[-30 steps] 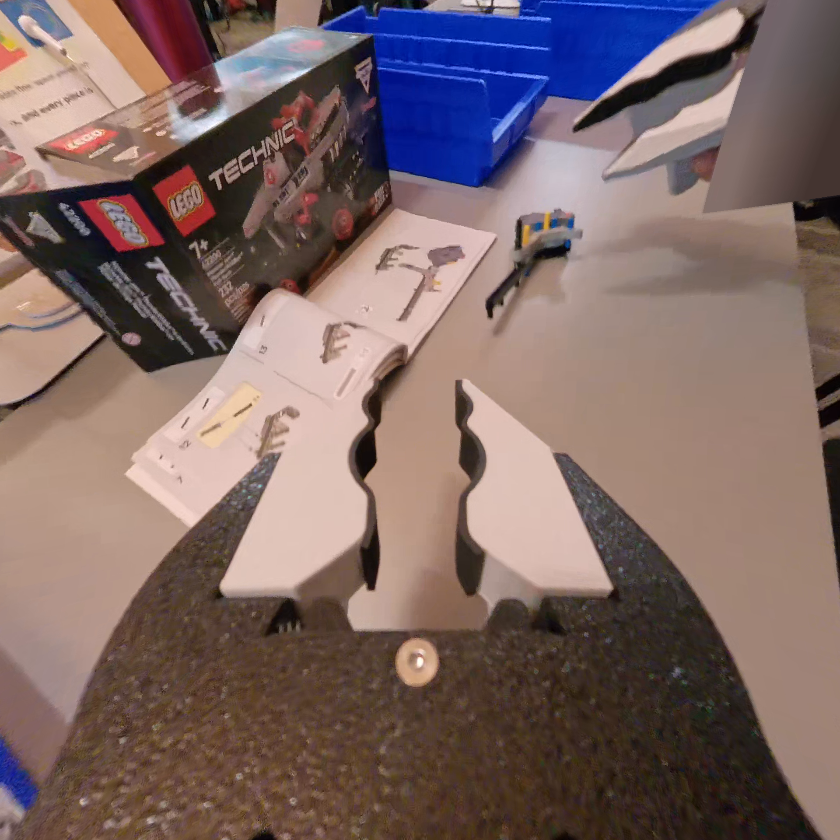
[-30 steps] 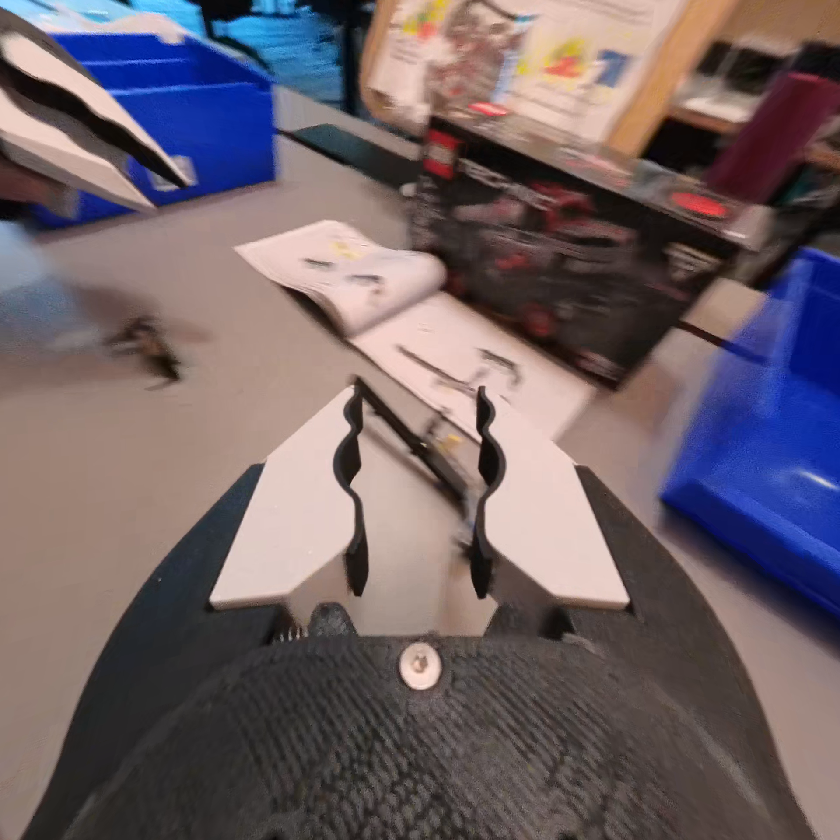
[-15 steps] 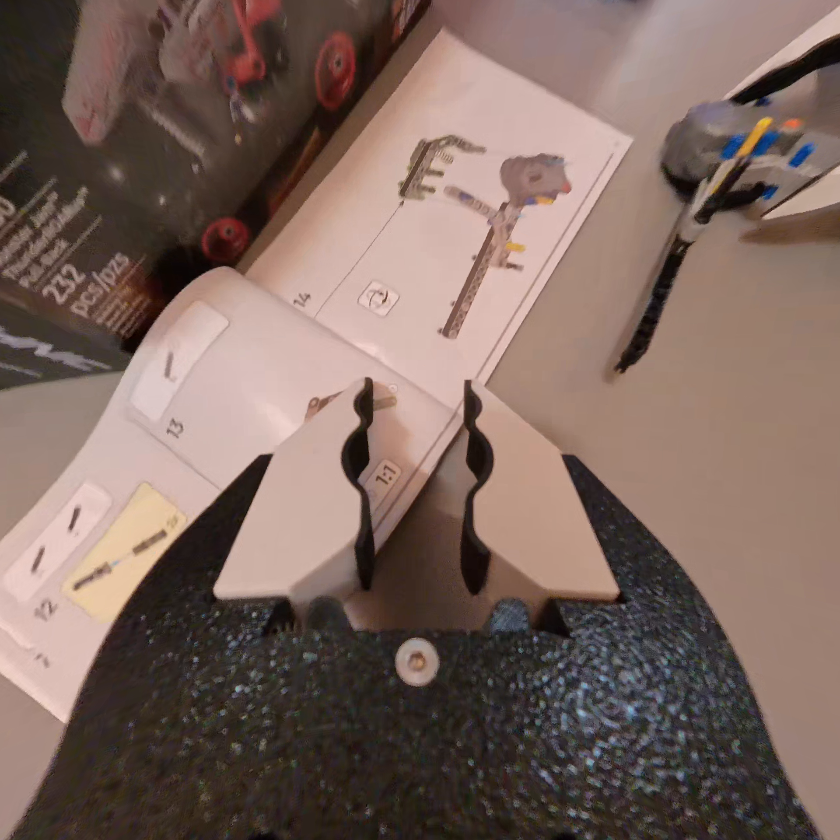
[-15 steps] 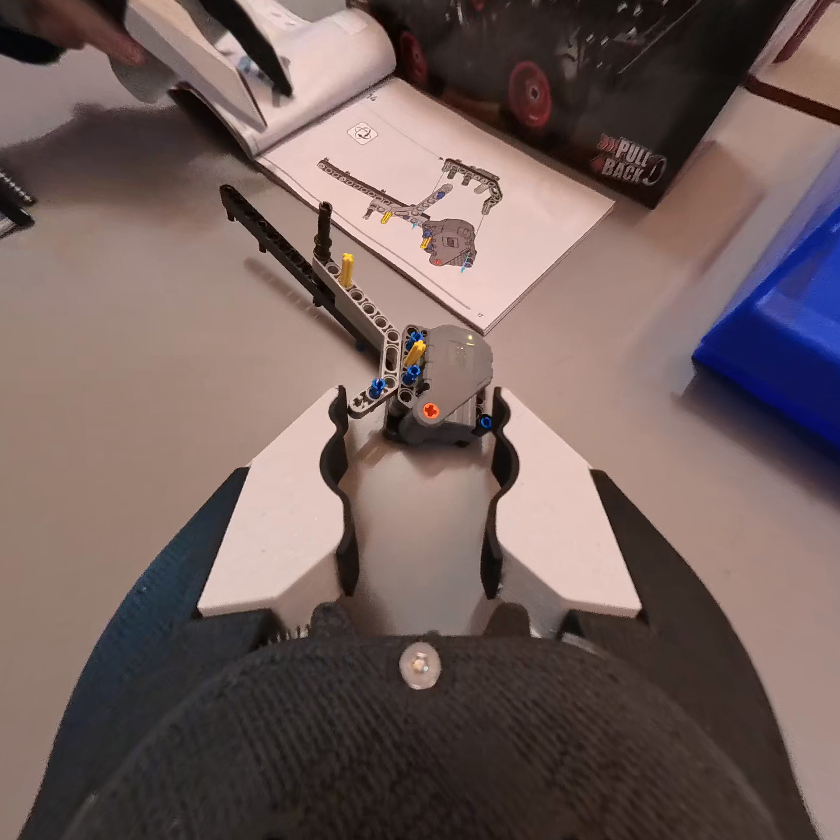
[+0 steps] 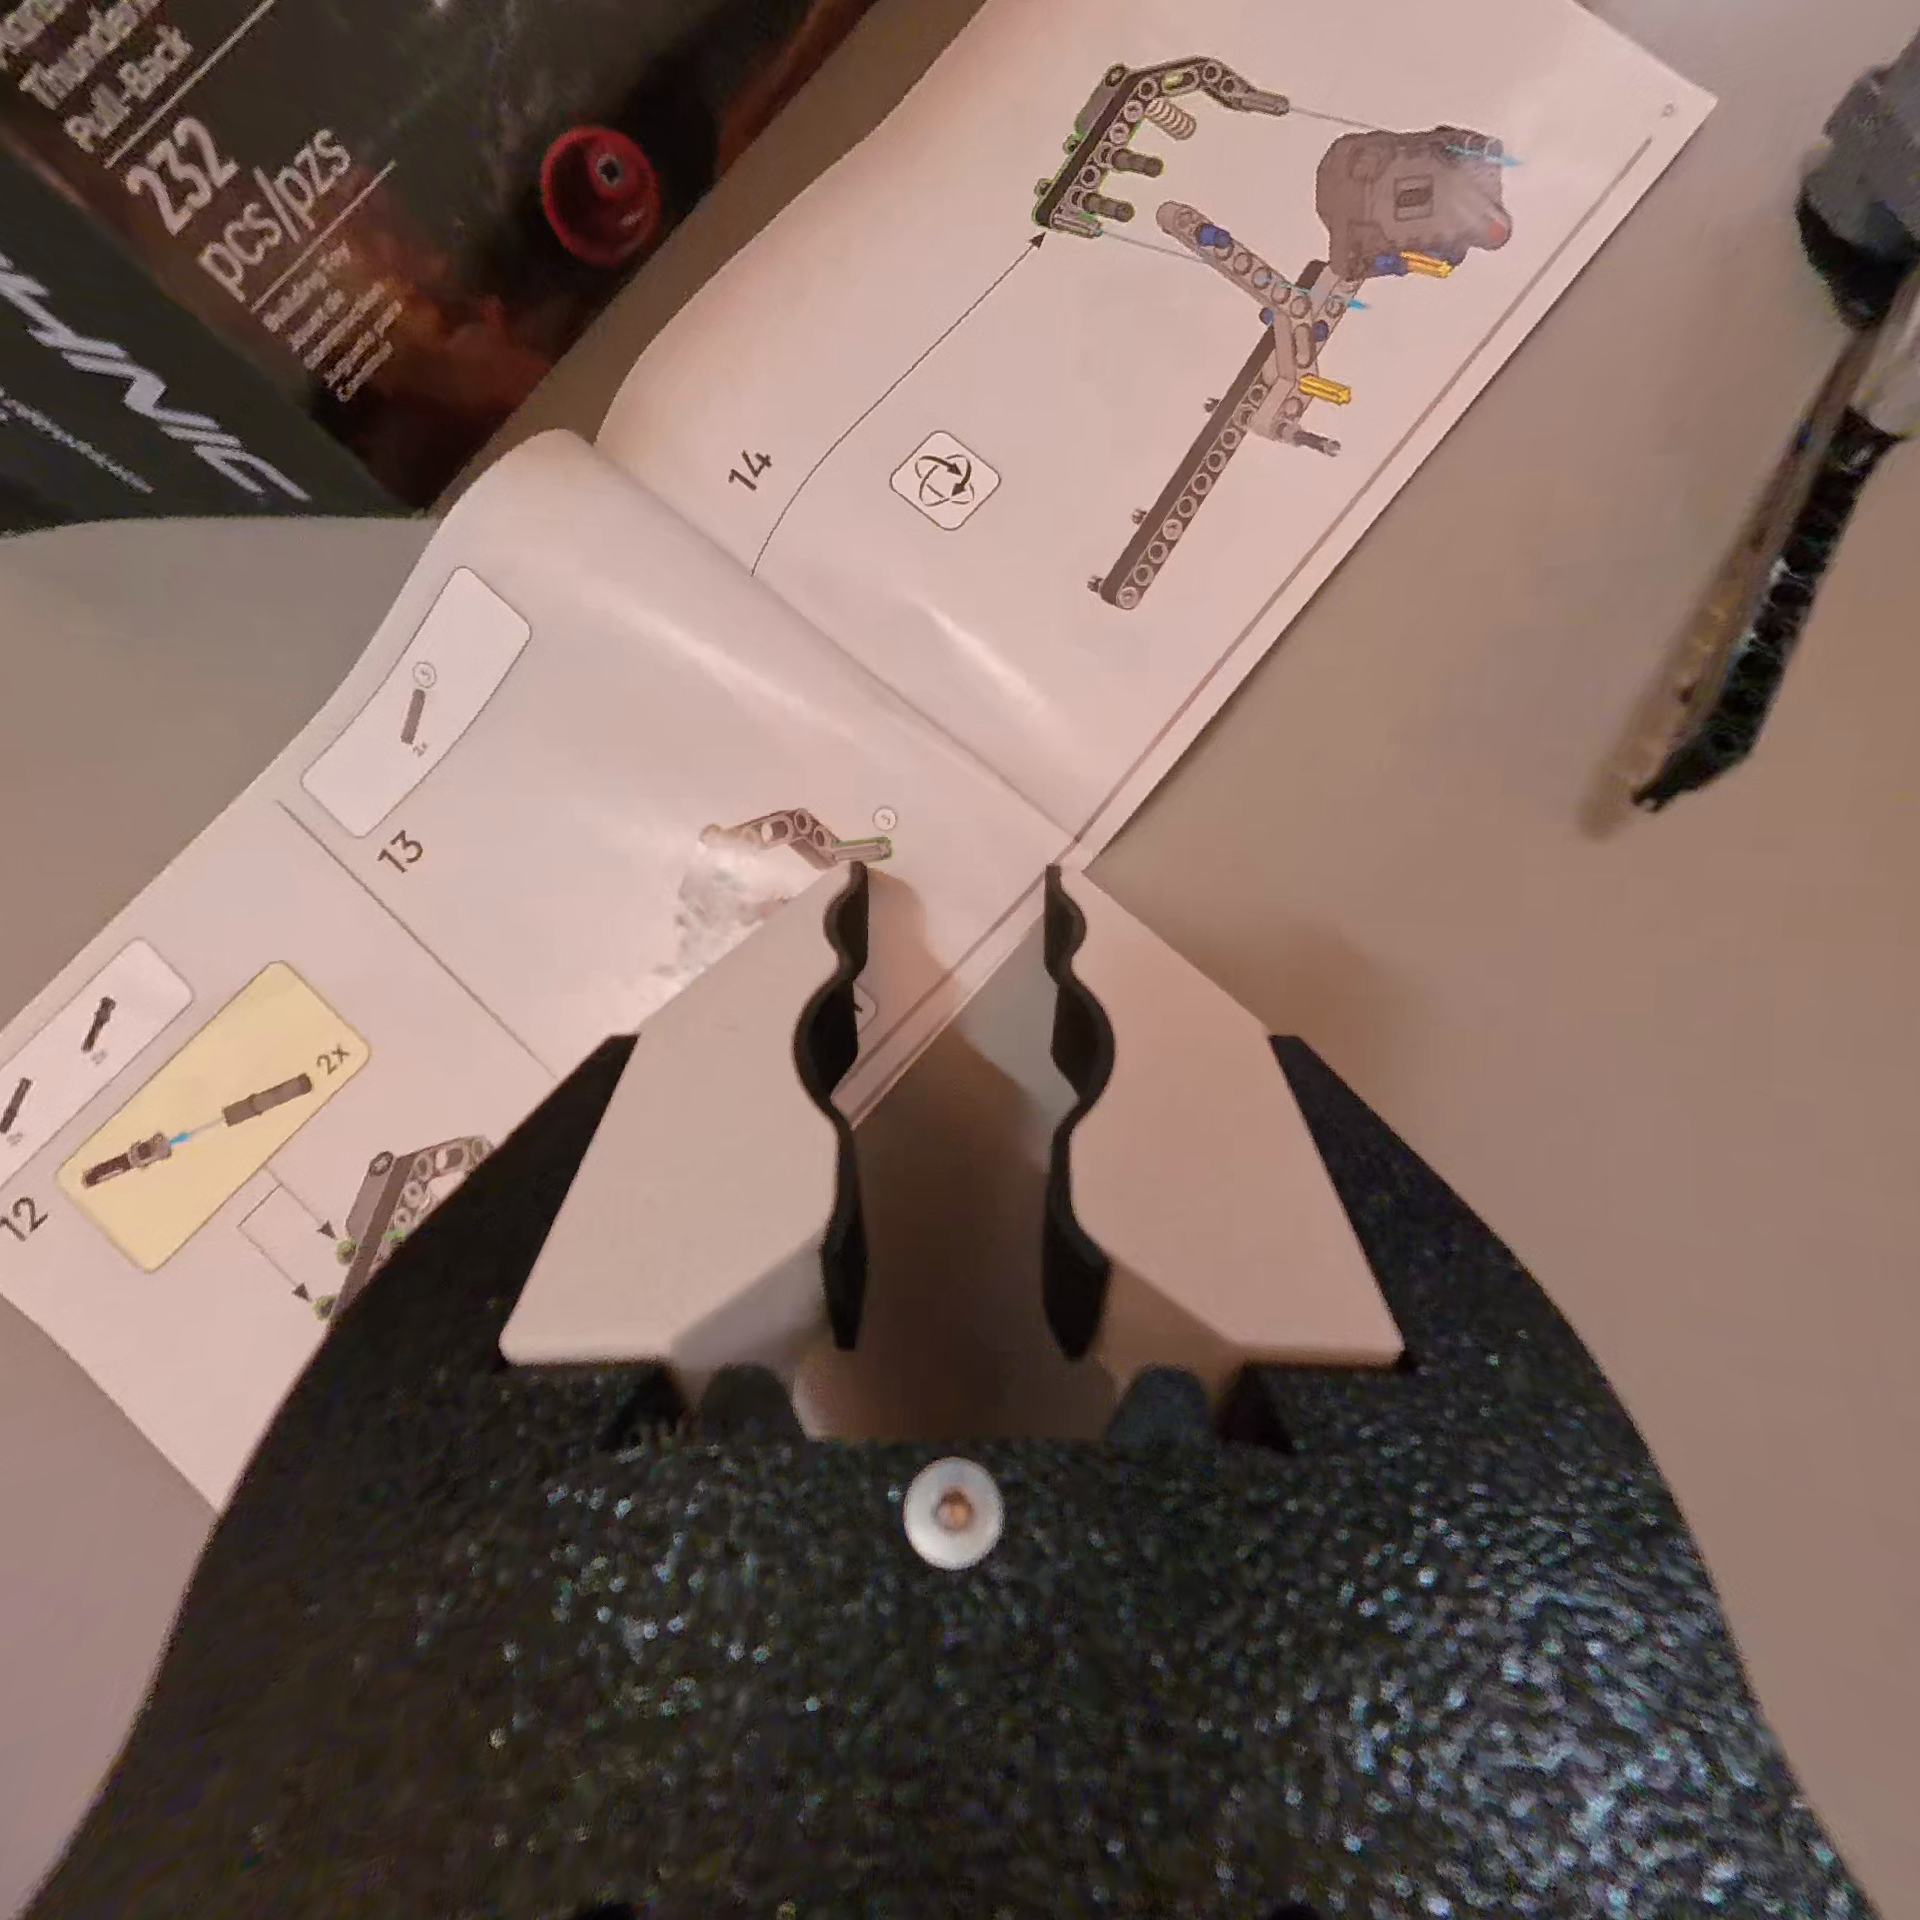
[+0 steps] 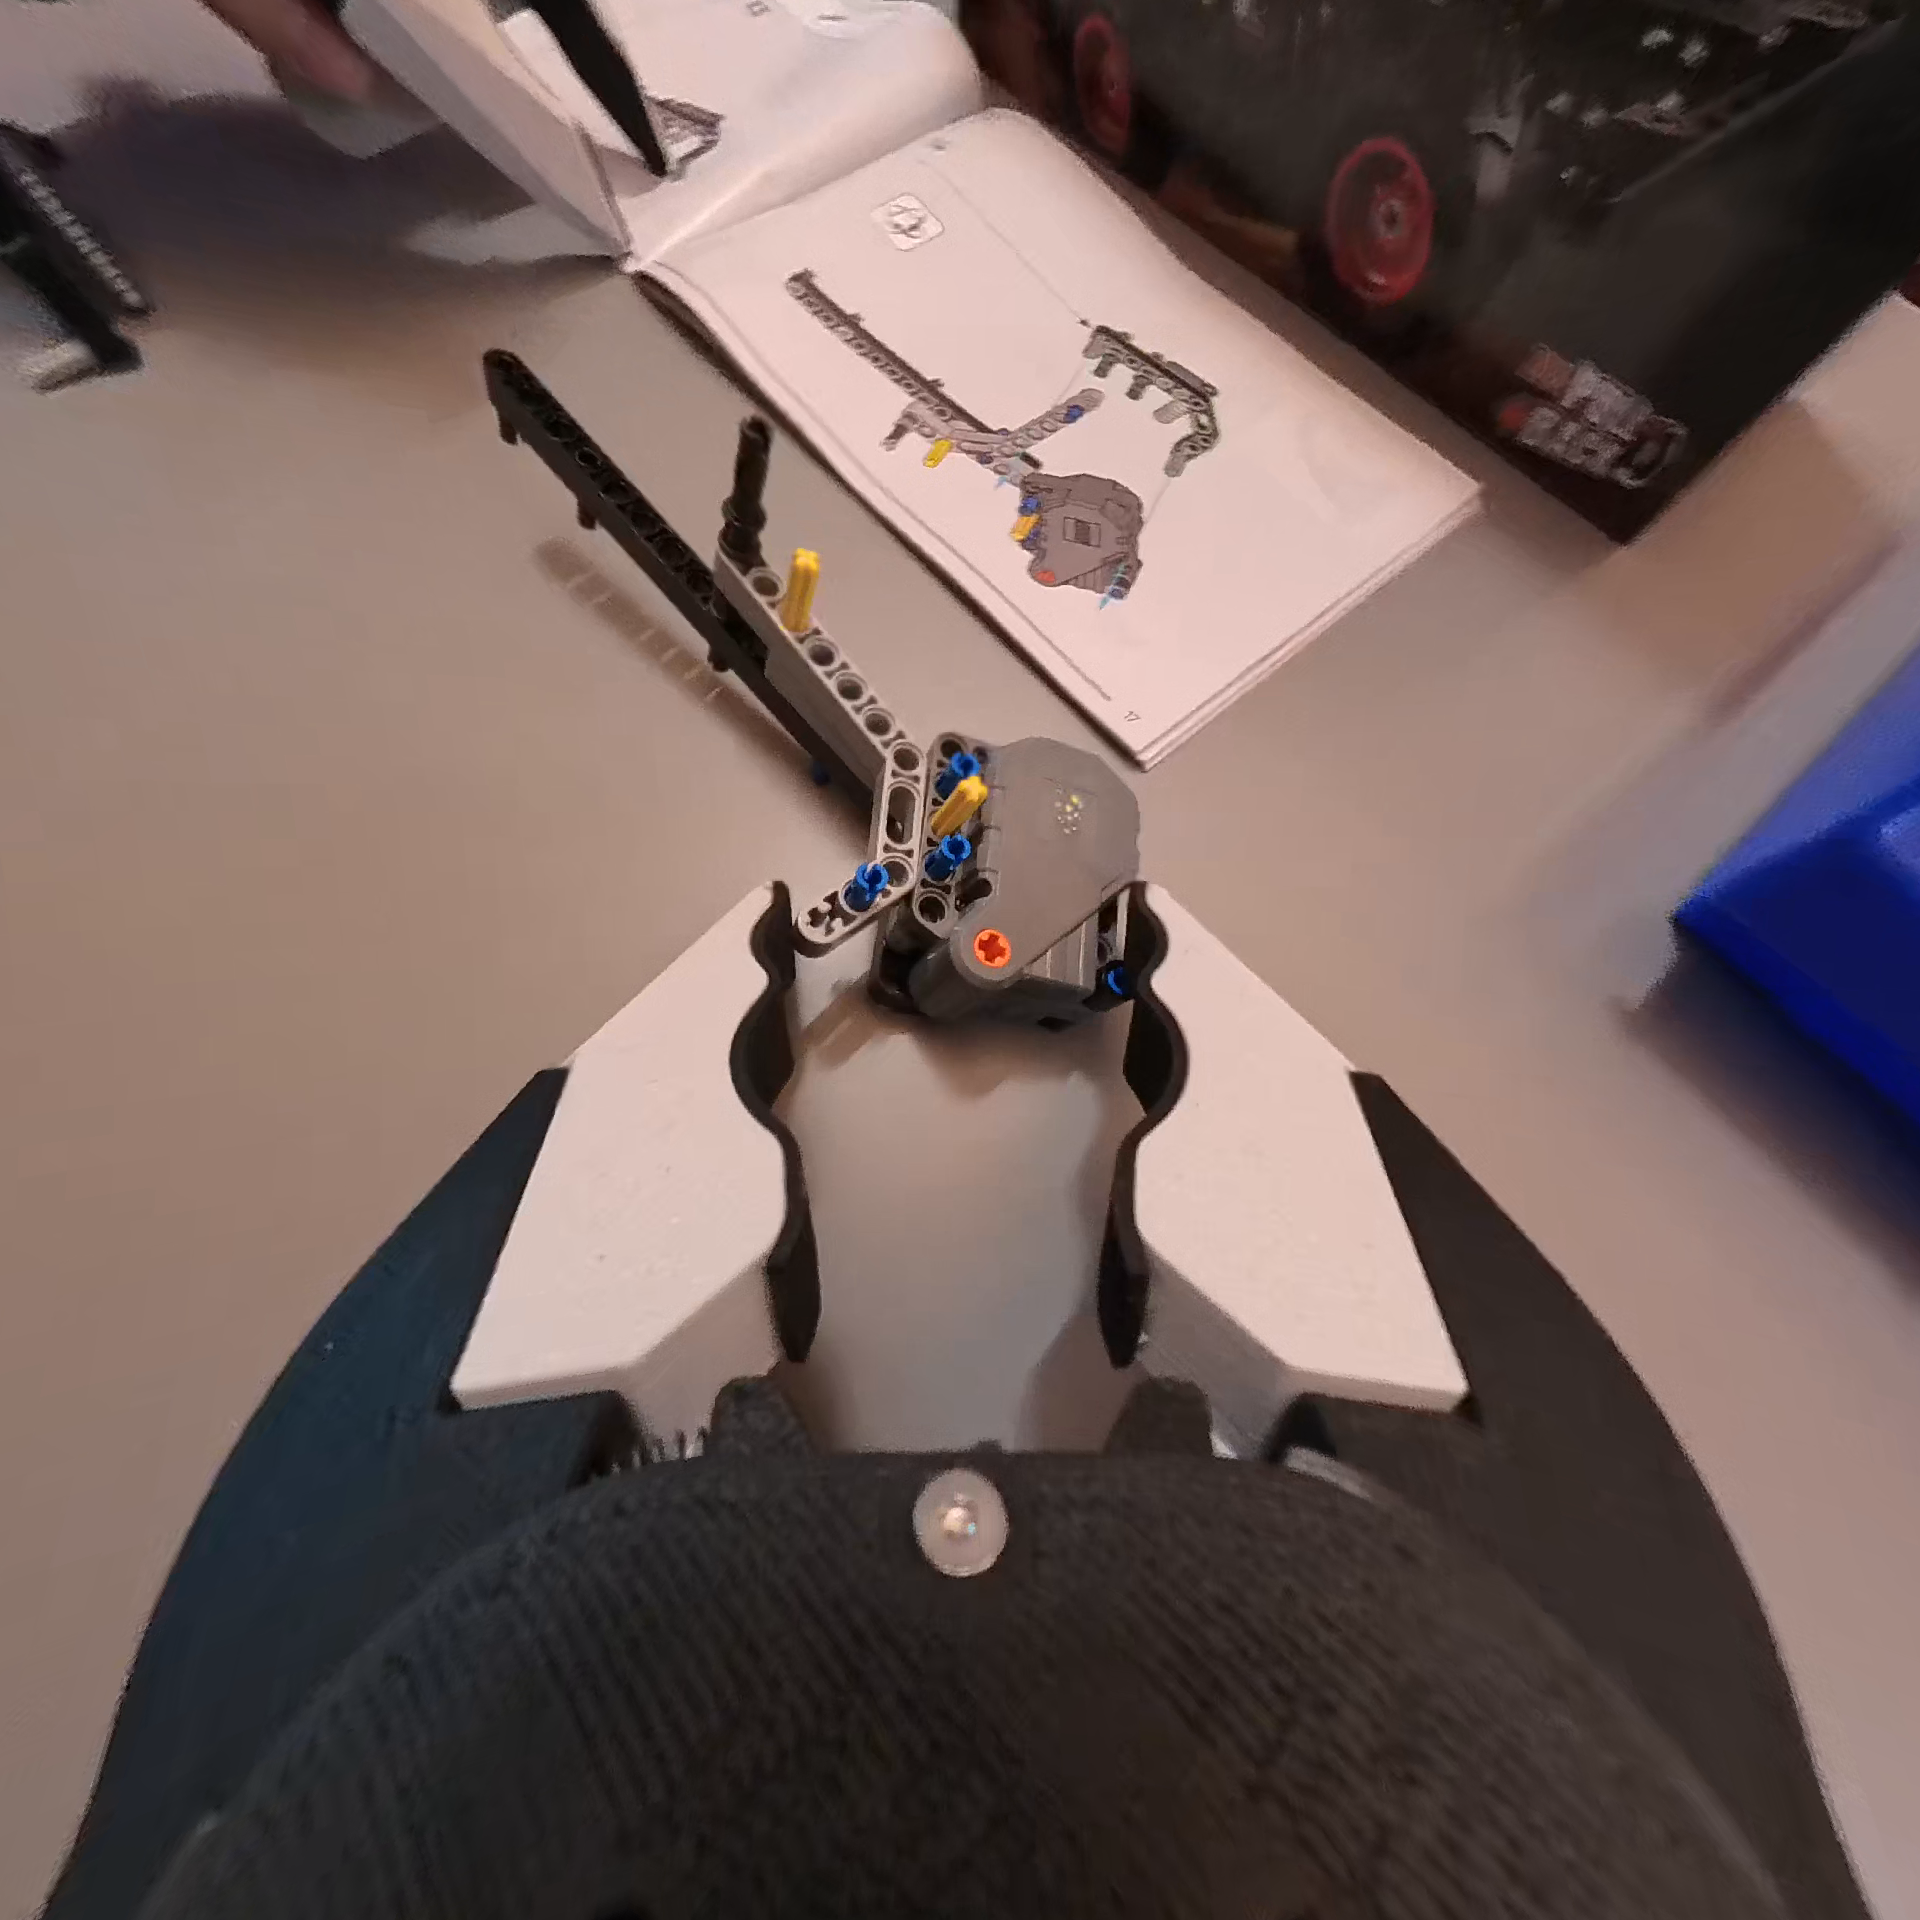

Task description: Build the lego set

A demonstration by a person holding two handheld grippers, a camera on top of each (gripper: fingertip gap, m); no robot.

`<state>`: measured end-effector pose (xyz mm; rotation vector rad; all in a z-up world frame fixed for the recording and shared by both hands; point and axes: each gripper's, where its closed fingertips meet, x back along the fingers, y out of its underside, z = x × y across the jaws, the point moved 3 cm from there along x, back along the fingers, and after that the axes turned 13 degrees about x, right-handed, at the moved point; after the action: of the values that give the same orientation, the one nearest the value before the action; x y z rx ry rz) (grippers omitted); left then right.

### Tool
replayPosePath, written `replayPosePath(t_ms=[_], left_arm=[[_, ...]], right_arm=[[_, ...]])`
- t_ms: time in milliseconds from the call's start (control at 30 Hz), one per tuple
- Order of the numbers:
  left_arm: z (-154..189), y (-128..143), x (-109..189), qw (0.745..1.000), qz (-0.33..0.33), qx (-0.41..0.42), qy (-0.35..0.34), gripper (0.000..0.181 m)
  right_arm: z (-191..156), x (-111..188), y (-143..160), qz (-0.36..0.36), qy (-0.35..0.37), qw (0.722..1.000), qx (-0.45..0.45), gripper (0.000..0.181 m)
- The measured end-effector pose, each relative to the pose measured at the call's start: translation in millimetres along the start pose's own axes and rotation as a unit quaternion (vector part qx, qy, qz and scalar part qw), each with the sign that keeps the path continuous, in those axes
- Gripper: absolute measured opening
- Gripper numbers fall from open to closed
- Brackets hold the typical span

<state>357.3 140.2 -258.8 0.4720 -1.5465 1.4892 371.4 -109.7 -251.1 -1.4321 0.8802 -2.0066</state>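
A partly built lego assembly (image 6: 997,862) lies on the grey table (image 6: 260,831): a grey motor block with blue and yellow pins on a grey and black beam. My right gripper (image 6: 961,899) is open, its fingertips on either side of the motor block's near end. My left gripper (image 5: 951,883) is open and empty, low over the near edge of the open instruction booklet (image 5: 727,665). The assembly shows blurred at the right edge of the left wrist view (image 5: 1766,520). The left gripper also shows at the top left of the right wrist view (image 6: 540,114).
The black lego box (image 6: 1507,187) stands behind the booklet (image 6: 1039,416); it also shows in the left wrist view (image 5: 260,229). A blue bin (image 6: 1829,883) sits at the right. A black toothed part (image 6: 62,270) lies at the far left.
Both grippers have come down from above the table. The left one moved in low over the booklet. The right one closed in on the assembly, its open fingers now flanking the motor block.
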Motion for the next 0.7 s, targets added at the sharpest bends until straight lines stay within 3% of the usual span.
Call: replayPosePath(t_ms=[33,233,333,533,700], left_arm=[[-1,2,1,1.0,0.0,0.003,0.0,0.032],[0,-2,14,0.999,0.025,0.022,0.018,0.034],[16,-21,34,0.994,0.091,0.037,0.055,0.035],[62,-24,44,0.992,0.096,-0.024,0.079,0.036],[91,-38,54,0.983,0.153,-0.051,0.088,0.033]], right_arm=[[-2,0,-1,0.001,-0.005,1.0,0.008,0.062],[-9,1,-3,0.008,-0.026,0.999,0.026,0.063],[-10,1,-3,0.009,-0.025,0.999,0.03,0.067],[-2,3,-3,0.017,-0.004,1.0,0.009,0.074],[-12,-4,4,-0.024,-0.039,0.999,0.003,0.079]])
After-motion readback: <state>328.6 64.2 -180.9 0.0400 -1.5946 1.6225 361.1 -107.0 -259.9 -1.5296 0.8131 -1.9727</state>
